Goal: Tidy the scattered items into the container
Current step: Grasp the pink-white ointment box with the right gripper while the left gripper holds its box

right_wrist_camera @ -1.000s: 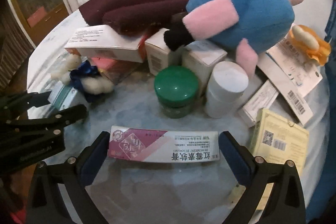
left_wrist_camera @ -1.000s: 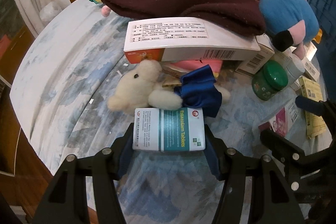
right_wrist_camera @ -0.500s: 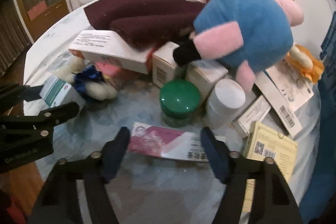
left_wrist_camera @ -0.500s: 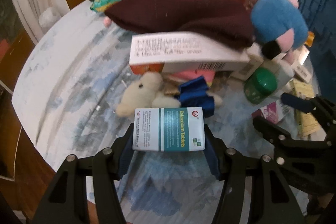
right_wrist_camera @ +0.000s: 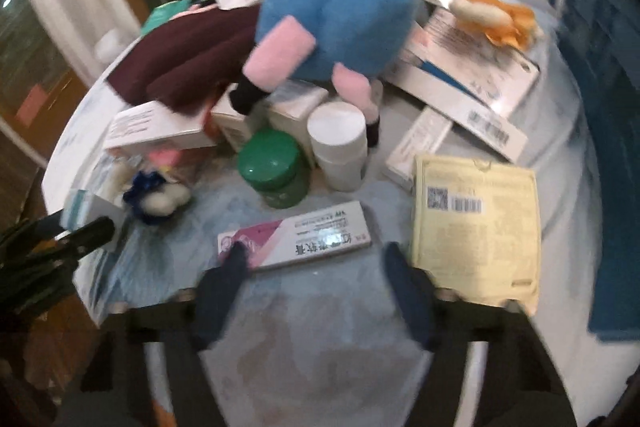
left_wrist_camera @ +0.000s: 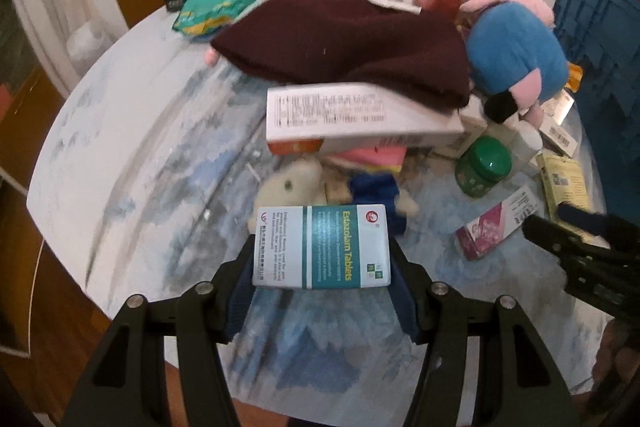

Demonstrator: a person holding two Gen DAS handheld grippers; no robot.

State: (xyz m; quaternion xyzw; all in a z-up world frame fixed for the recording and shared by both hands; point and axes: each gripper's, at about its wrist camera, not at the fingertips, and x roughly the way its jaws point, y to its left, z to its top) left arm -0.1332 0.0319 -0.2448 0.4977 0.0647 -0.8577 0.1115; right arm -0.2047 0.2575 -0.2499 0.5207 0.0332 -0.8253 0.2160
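My left gripper is shut on a white and teal tablet box, held flat above the pale blue tabletop. My right gripper has its jaws closing with nothing pressed between them. A pink and white carton lies on the table just past its fingertips, and the left fingertip overlaps the carton's near corner. In the left wrist view the same carton lies beside the right gripper. The blue crate stands at the far right.
A heap fills the back of the table: a maroon cloth, a blue and pink plush, a long white box, a green-lidded jar, a white bottle and a yellow packet. A small white plush lies just beyond the tablet box.
The left gripper has risen with the tablet box. The right jaws have narrowed from wide open, and the pink carton that lay between them now sits ahead of the fingertips, turned askew.
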